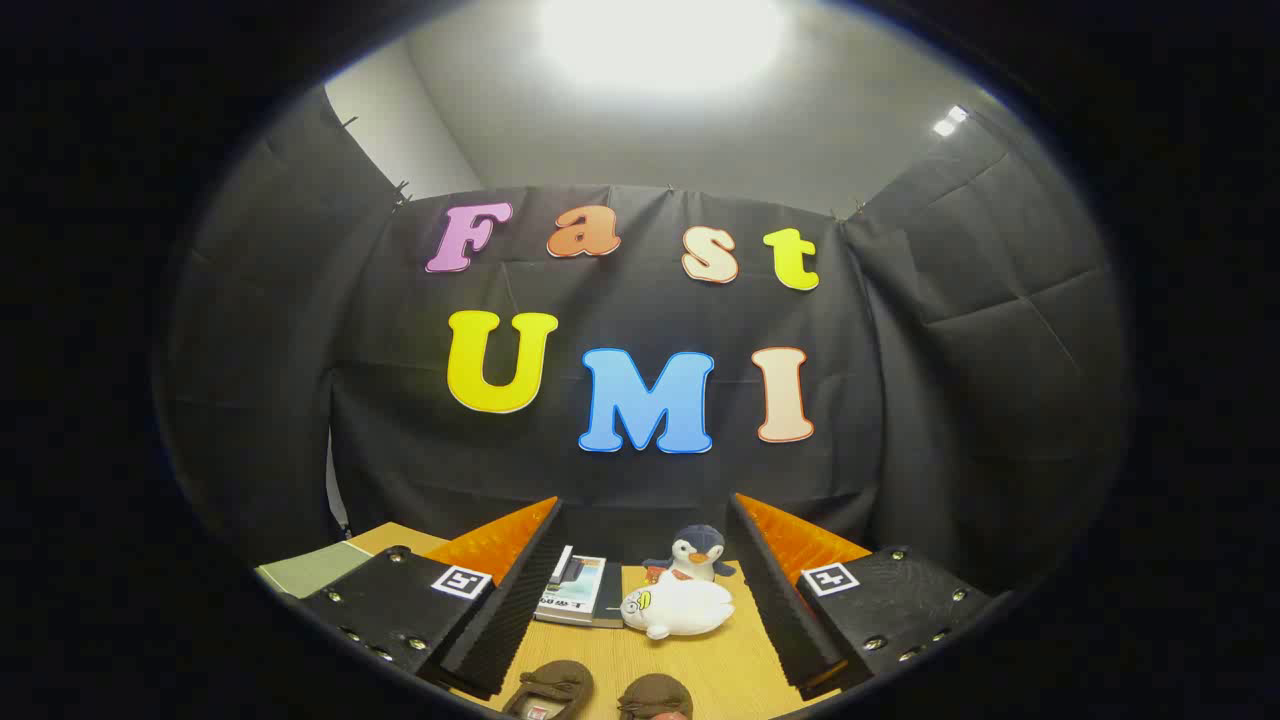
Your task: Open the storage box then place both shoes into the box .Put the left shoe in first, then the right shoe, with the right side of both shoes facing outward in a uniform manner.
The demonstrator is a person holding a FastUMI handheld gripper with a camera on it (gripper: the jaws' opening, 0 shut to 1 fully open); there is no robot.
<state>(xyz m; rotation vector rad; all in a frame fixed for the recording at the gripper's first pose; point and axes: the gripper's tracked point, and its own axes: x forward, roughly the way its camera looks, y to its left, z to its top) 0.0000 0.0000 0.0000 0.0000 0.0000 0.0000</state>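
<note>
Shoes (pixel 600 692) between spread tool (pixel 640 590) fingers, untouched.

Little could be read. Each finger of the tool (pixel 640 560), which stood spread wide apart, bore a square black-and-white marker sign, one (pixel 461 581) at lower left and one (pixel 830 578) at lower right, both patterns and not words. The book (pixel 572 592) on the worktop (pixel 720 670) between the fingers carried print on its cover, too small to make out
</note>
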